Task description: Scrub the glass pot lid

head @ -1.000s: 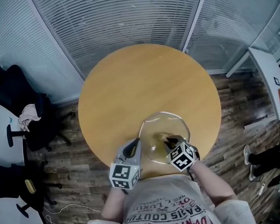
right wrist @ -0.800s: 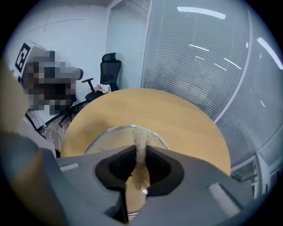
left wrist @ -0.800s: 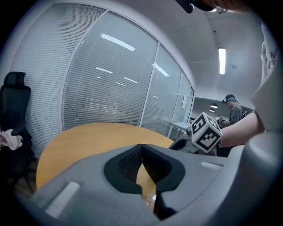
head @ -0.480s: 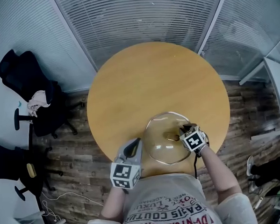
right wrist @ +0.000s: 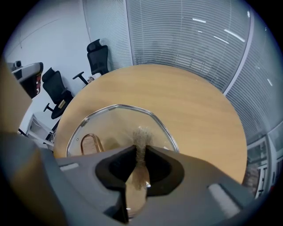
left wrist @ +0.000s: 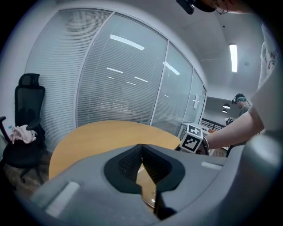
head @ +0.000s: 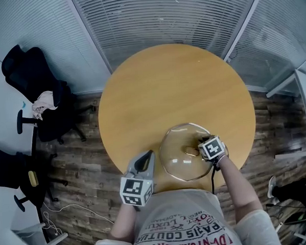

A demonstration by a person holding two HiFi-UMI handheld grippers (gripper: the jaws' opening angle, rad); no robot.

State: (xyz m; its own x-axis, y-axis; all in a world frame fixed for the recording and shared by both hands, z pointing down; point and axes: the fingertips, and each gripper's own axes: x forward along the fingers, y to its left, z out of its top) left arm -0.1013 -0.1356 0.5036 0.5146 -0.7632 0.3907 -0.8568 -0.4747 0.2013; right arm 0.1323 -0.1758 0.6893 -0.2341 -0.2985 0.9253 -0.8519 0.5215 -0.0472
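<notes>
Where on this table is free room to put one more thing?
The far half of the table, beyond the glass pot lid, is bare; so is its left side. Crowded: the near edge, with lid, scrubber in the right gripper, and left gripper.

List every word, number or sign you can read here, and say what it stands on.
"NTURE DRY": part of the bottom line of print on the person's shirt. The other shirt lines are too distorted to read.
Marker cubes: only square patterns, no letters or numbers.
Glass pot lid: no print visible.
</notes>
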